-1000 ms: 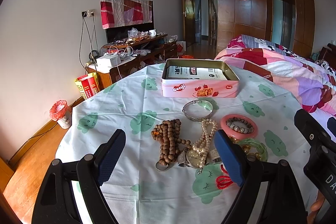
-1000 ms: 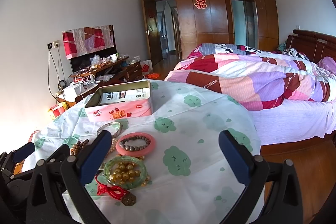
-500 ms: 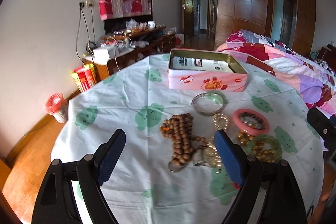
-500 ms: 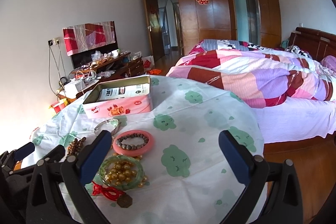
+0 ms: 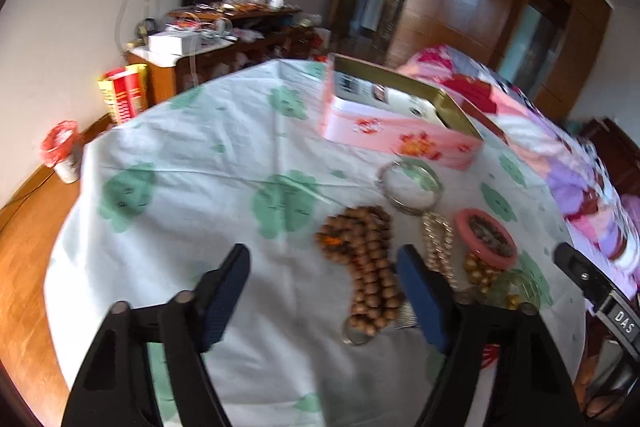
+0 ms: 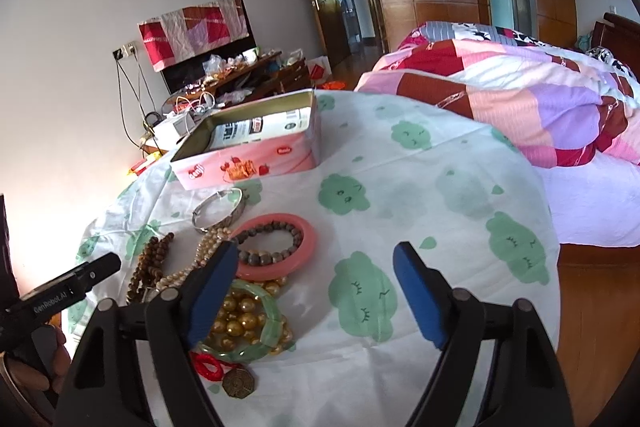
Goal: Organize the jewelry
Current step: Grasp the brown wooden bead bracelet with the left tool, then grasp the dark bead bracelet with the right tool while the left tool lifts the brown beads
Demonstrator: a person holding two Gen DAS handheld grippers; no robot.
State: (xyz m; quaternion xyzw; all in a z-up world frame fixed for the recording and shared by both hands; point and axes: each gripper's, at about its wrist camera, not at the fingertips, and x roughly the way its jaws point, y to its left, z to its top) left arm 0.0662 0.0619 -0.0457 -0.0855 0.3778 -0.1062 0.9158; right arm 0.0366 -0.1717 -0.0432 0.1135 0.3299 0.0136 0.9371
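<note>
Several pieces of jewelry are heaped on the cloth-covered worktop [image 6: 440,163], just in front of the open pink tin [image 6: 256,147], which is taken to be where they belong. Both tongs are seen released and empty, their jaws having just been closing a little with nothing between them: the left tongs [image 5: 324,291] are held over bare cloth beside the wooden bead string [image 5: 368,267], and the right tongs [image 6: 316,291] over the cloth next to the green bangle [image 6: 248,323] with its gold beads.

The wooden beads and the pearl strand [image 5: 438,247] are judged limp and likely to trail (a pinch at a bunched part would serve better than at a loose end). The silver bangle [image 6: 218,207] and the pink bangle [image 6: 276,247] are expected to be stiff, light and rather slippery, best taken across the rim. The green bangle could be fragile.
</note>
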